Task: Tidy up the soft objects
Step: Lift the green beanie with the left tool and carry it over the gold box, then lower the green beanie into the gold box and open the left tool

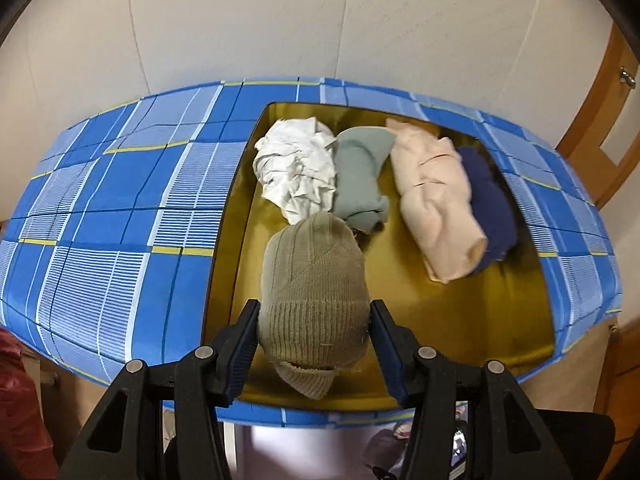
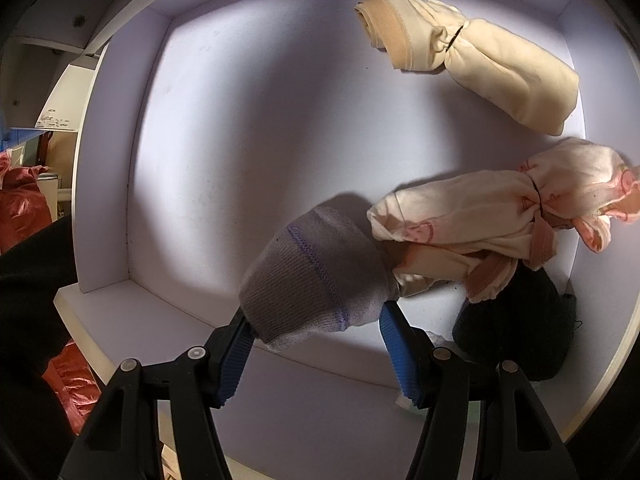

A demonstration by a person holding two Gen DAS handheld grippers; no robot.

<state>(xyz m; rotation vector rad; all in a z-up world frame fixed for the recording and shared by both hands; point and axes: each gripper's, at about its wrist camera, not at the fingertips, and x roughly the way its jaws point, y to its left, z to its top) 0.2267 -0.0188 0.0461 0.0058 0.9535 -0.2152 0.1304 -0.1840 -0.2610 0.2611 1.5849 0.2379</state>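
In the left wrist view my left gripper (image 1: 314, 320) is shut on a tan knit hat (image 1: 312, 284) above the near end of a gold tray (image 1: 480, 320). In the tray lie a white crumpled cloth (image 1: 298, 168), a grey-green roll (image 1: 362, 176), a peach roll (image 1: 436, 200) and a navy roll (image 1: 490, 204). In the right wrist view my right gripper (image 2: 316, 322) is shut on a grey knit hat with purple stitching (image 2: 316, 276) inside a white drawer (image 2: 224, 140). A cream roll (image 2: 480, 60), a pink-print roll (image 2: 516, 212) and a black bundle (image 2: 524, 328) lie at the drawer's right.
The tray sits on a table with a blue plaid cloth (image 1: 112, 208), a white wall behind and a wooden door frame (image 1: 600, 120) at the right. Red fabric (image 2: 24, 200) lies outside the drawer at the left. The drawer's left half shows bare white floor.
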